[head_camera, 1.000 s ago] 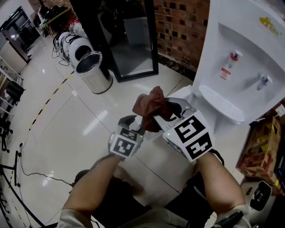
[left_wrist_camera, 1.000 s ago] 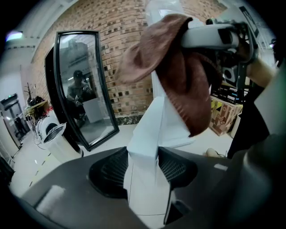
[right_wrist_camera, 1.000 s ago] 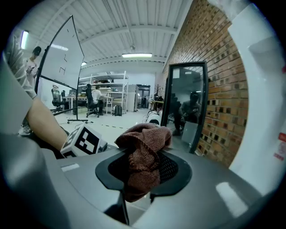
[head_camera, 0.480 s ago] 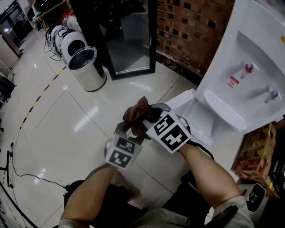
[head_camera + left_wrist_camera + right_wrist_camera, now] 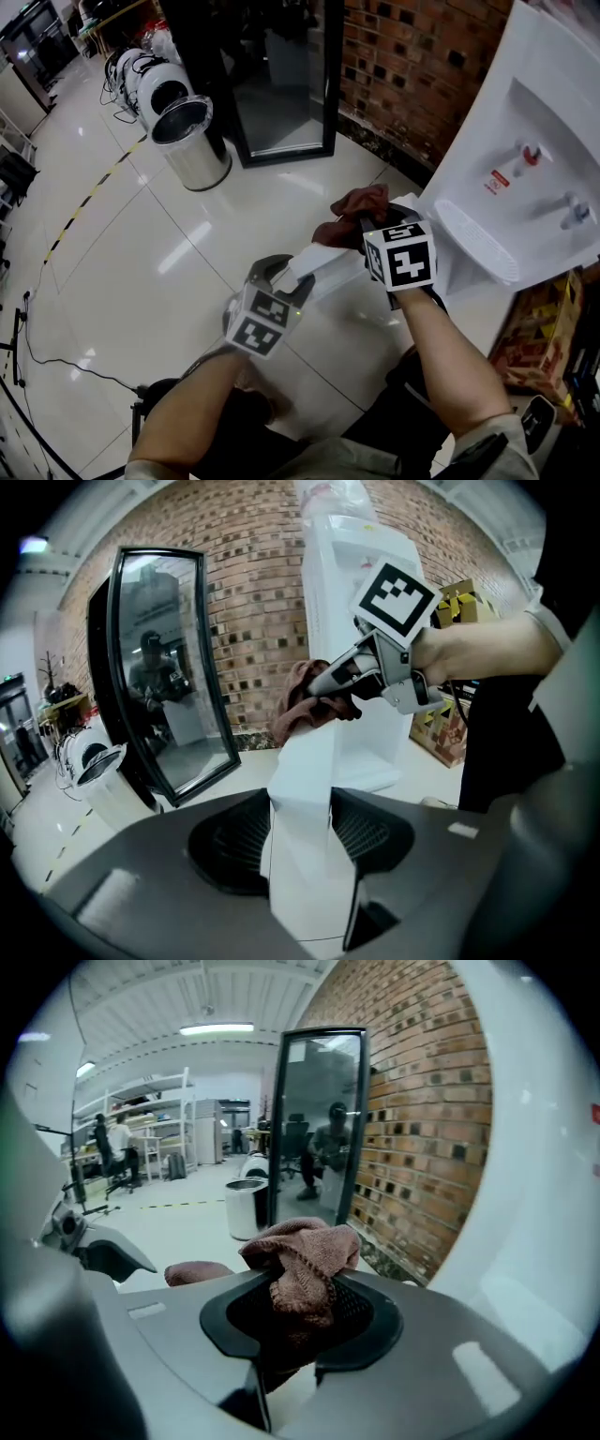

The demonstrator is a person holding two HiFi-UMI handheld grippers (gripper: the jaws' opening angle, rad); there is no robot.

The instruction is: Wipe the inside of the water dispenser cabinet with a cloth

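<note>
Under the person lies a glossy pale tiled floor [image 5: 141, 253]. To the right, near the right elbow, stands a cardboard box with a yellow and red pattern [image 5: 553, 314]. Just past it rises the tall white plastic water dispenser [image 5: 525, 141] (its two taps face the camera). The inside of its cabinet shows in no view. A white flat panel [image 5: 328, 267] runs from the lower part of the dispenser toward the person and lies in the way between the two grippers. Farther off stand a round shiny steel bin [image 5: 192, 141] and a tall black-framed mirror [image 5: 281, 84], the mirror beside the red brick wall [image 5: 403, 66].

Both bare forearms reach forward and downward. The left one is lower and nearer. The right one stretches farther, close to the dispenser.

The left gripper [image 5: 284, 272] has its jaws closed on the near edge of the white flat panel, which fills the gap between them. The right gripper [image 5: 367, 225] pinches a red-brown knitted cloth [image 5: 349, 204]. The cloth bunches above the jaws, at the far end of the panel and in front of the dispenser.
</note>
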